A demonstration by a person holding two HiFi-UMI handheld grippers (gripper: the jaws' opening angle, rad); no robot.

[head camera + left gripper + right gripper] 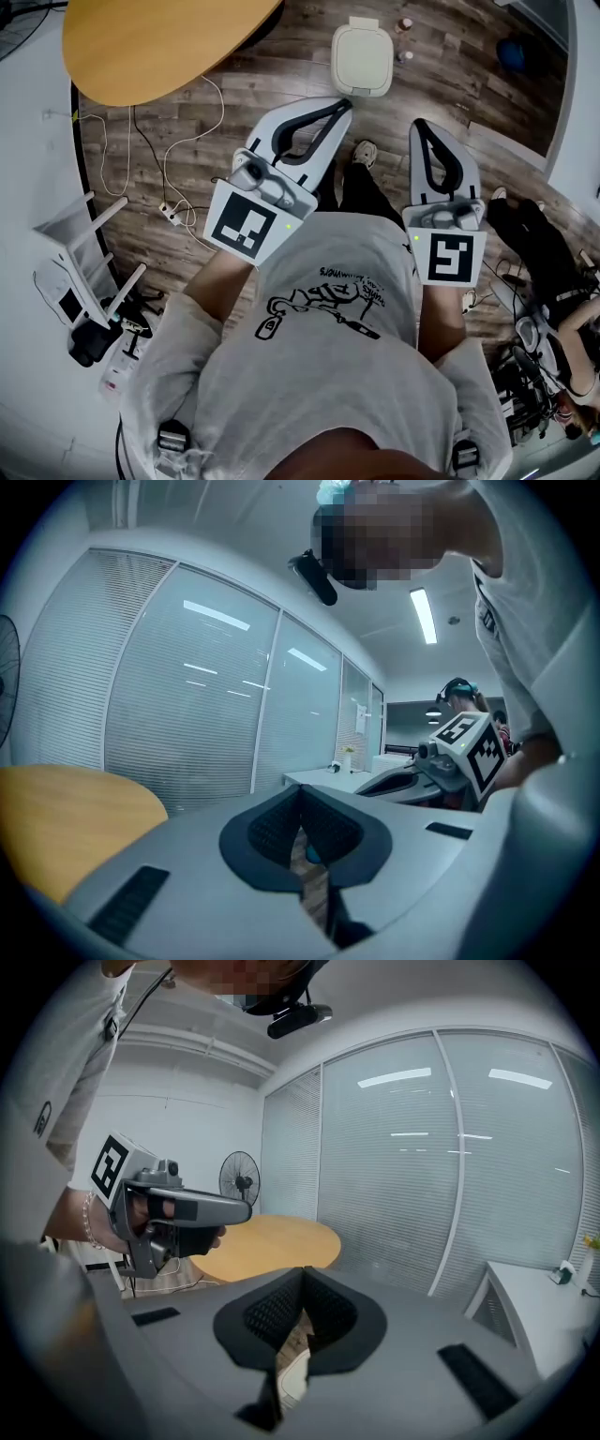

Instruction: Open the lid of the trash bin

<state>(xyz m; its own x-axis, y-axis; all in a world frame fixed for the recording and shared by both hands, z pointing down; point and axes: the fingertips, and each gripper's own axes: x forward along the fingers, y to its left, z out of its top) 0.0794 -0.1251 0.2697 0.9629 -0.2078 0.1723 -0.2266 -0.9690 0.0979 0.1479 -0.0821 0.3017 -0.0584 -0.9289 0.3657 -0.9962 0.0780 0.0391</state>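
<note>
L tongs [345,108] & R tongs [418,124] shut, empty; trash bin [363,91] lid [362,54] down.
Both tongs side by side, jaws pressed together, nothing betw. Bin stands on wood floor [234,103] beyond them, apart. Lid looks light, stiff, smooth plastic; prob. best hooked under front lip, not pinched on top.

No legible text anywhere
</note>
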